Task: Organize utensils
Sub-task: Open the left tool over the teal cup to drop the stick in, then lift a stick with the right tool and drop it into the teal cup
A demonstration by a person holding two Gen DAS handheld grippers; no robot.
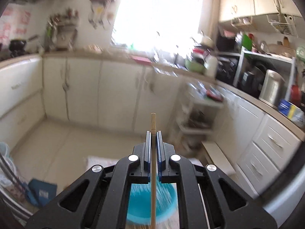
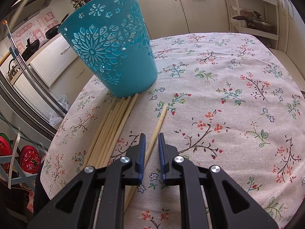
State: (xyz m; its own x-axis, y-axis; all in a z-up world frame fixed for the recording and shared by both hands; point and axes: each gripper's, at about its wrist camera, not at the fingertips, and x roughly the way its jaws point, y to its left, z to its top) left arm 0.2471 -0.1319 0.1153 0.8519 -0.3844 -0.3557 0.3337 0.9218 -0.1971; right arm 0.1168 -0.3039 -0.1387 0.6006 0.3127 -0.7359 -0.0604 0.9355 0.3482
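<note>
Kitchen with cream cabinets (image 1: 118, 87); a floral tablecloth (image 2: 228, 95) covers the table. A perforated blue basket (image 2: 112, 47) stands upright, its interior hidden. A chopstick bundle (image 2: 112, 126) lies touching its base. The right gripper (image 2: 152, 143), fingers spread, straddles a lone chopstick (image 2: 159, 124). The left gripper (image 1: 153, 139) pinches a raised chopstick (image 1: 153, 122) above the blurred basket.

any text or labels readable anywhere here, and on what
"發" on a pink wall sticker behind the wok; the stickers beside it are too small to read.
Label on the blue bag on the floor: blurred.
Writing on the white appliance: blurred.
The teal basket and chopsticks carry no text.
</note>
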